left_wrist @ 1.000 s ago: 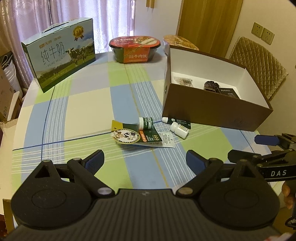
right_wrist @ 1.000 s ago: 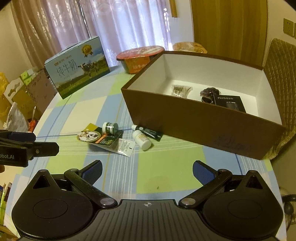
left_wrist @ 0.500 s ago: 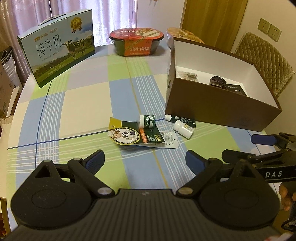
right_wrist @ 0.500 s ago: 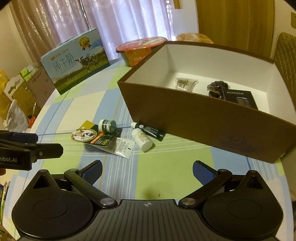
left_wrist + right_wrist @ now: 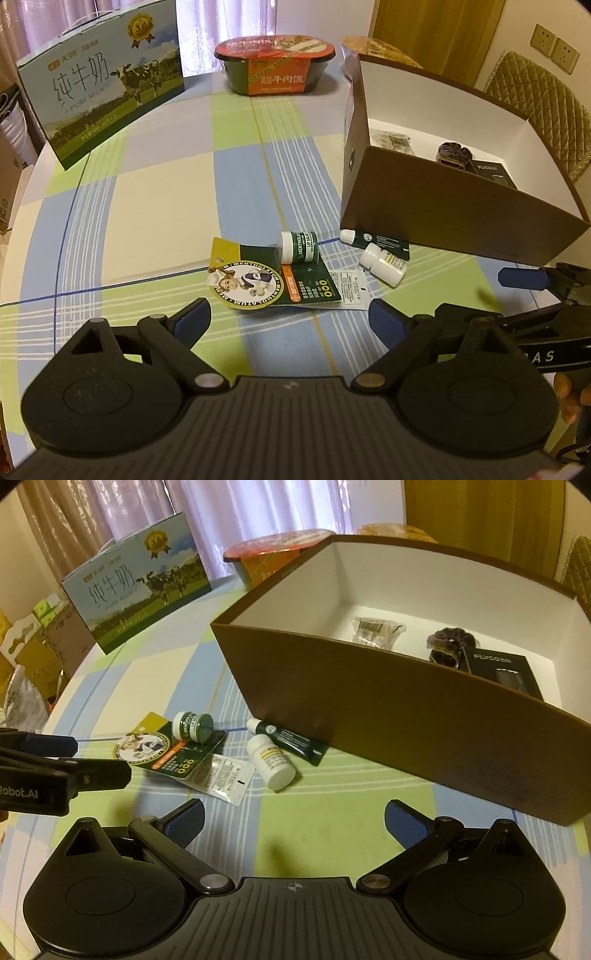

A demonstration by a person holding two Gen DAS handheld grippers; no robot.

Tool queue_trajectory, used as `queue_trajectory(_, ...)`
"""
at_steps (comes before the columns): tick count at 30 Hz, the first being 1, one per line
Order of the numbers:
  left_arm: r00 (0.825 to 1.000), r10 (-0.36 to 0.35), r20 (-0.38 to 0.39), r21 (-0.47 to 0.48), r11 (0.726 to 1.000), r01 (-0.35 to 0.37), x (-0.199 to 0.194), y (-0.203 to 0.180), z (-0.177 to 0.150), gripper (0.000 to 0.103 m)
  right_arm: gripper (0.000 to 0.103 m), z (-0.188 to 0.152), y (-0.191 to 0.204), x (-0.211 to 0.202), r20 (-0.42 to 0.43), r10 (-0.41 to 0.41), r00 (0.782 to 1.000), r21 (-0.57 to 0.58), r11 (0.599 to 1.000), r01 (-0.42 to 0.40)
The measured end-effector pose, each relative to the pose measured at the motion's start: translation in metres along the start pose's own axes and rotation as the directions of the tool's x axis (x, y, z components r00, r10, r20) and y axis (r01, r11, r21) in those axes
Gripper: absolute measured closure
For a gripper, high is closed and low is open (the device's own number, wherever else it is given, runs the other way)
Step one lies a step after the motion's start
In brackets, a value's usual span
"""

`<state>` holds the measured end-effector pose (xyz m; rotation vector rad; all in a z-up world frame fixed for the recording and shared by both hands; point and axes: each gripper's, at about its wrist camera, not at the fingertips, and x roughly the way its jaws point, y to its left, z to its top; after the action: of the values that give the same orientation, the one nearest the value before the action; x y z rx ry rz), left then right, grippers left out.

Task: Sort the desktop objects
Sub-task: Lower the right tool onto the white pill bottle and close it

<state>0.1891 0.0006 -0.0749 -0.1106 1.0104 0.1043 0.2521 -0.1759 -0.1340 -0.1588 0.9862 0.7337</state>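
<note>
Both the left gripper (image 5: 290, 319) and right gripper (image 5: 293, 821) are hovering wide open, empty; brown box (image 5: 369, 716) at right is holding three items, while four small toiletries (image 5: 271, 762) are lying mid-frame, unsorted.

A small green jar (image 5: 300, 246) lies on its side on a green and yellow card (image 5: 266, 275). Beside it lie a white bottle (image 5: 384, 264) and a dark green tube (image 5: 376, 242), close to the brown box (image 5: 454, 218). The box holds a few things.
</note>
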Motion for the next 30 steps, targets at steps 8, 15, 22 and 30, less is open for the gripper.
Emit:
queue_trajectory(8, 1.000, -0.001, -0.031, 0.007, 1.000, 0.002, 0.023, 0.002, 0.007, 0.016, 0.002, 0.004, 0.000, 0.018, -0.008, 0.002, 1.000, -0.004, 1.000, -0.002)
queue_trajectory(15, 0.999, -0.006, -0.042, 0.008, 1.000, 0.006, 0.038, 0.007, 0.012, 0.020, 0.015, 0.008, 0.004, 0.034, 0.014, 0.011, 1.000, -0.024, 1.000, -0.011)
queue_trajectory(22, 0.999, -0.018, -0.043, 0.028, 0.999, 0.019, 0.055, 0.007, 0.023, 0.023, 0.044, 0.010, 0.008, 0.053, 0.036, 0.027, 0.999, -0.078, 0.997, -0.024)
queue_trajectory(30, 0.998, -0.020, -0.054, 0.029, 0.999, 0.021, 0.069, 0.012, 0.032, 0.023, 0.066, 0.011, 0.015, 0.072, 0.041, 0.036, 0.999, -0.160, 0.987, -0.029)
